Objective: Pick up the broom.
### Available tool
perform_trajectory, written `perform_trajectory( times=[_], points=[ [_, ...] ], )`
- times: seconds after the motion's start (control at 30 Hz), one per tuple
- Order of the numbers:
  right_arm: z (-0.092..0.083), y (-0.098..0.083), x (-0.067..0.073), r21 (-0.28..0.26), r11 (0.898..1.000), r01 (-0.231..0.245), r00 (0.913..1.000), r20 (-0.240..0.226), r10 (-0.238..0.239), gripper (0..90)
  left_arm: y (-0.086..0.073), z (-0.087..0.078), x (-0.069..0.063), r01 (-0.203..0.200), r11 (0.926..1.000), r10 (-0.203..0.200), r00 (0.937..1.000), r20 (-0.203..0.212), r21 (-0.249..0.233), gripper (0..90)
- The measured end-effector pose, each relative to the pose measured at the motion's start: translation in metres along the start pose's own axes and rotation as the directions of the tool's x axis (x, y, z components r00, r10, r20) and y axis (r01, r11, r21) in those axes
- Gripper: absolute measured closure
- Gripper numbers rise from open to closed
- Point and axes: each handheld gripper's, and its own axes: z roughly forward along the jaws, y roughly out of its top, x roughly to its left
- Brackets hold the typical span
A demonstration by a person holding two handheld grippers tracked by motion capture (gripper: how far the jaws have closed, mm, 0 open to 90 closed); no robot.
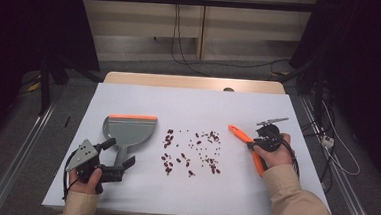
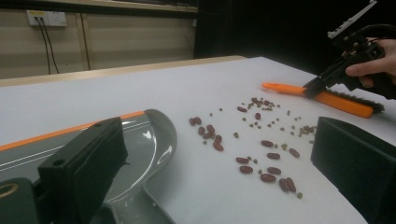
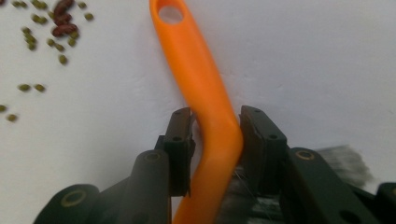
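An orange-handled brush (image 1: pixel 240 134) lies on the white table, right of the scattered red and green beans (image 1: pixel 196 148). My right gripper (image 1: pixel 254 141) is down over the brush. In the right gripper view its jaws (image 3: pixel 217 114) straddle the orange handle (image 3: pixel 196 70). The right pad touches the handle and a thin gap shows at the left pad. A grey dustpan (image 1: pixel 129 126) with an orange lip lies left of the beans. My left gripper (image 1: pixel 120 153) stands wide open around its handle (image 2: pixel 126 205), with neither pad pressing it.
The white sheet (image 1: pixel 188 107) covers the table to its edges, and a wooden strip (image 1: pixel 195 82) shows at the back. Beans (image 2: pixel 261 140) spread between the dustpan and the brush. Cables lie on the floor behind and to the right.
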Motion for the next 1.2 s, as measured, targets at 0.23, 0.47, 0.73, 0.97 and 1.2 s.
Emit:
perform_trajectory(
  times=[0.23,0.47,0.73,0.97,1.2],
  points=[
    [0.002,0.005,-0.009,0.041,0.996,-0.078,0.9954,-0.051,0.08,67.5,0.0,0.0,0.0,-0.001,1.0,0.001,1.0,0.001,0.002,3.1],
    [0.003,0.009,-0.008,0.063,0.996,-0.067,0.9966,-0.043,0.07,68.1,0.002,0.004,-0.003,-0.013,0.9999,0.013,0.9998,0.012,-0.001,3.1],
    [0.001,0.009,-0.006,0.055,0.998,-0.039,0.9986,-0.033,0.041,68.6,0.003,0.008,-0.004,-0.018,0.9998,0.018,0.9996,0.021,0.002,3.1],
    [-0.007,0.008,-0.009,0.002,0.999,-0.048,0.9979,-0.044,0.048,69.7,0.003,0.009,-0.005,-0.013,0.9999,0.013,0.9997,0.02,-0.005,3.1],
    [-0.02,0.003,-0.013,-0.079,0.994,-0.07,0.9958,-0.064,0.065,69.8,0.004,0.009,-0.007,-0.023,0.9997,0.023,0.9995,0.022,-0.003,3.1]
  ],
)
